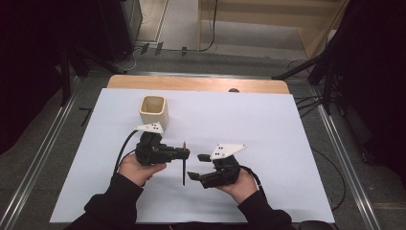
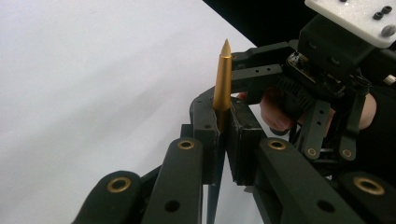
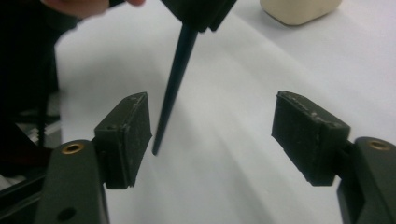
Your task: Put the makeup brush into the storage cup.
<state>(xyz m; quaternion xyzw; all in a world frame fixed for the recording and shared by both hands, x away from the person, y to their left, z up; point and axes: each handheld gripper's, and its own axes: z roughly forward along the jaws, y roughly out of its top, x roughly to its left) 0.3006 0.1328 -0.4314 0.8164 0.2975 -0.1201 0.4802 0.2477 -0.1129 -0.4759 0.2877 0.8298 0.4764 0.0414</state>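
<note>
A slim pen with a gold pointed end and a dark tapering shaft hangs upright over the white sheet. My left gripper is shut on it just below the gold part, its pads pressing on both sides. My right gripper stands open beside it. In the right gripper view the shaft's lower tip hangs between the wide-apart pads, close to the left one and apart from it. A cream square cup stands behind the left hand.
The white sheet covers most of the wooden table. The cup stands beyond the pen. Cables trail from both grippers, and dark stands and metal rails flank the table.
</note>
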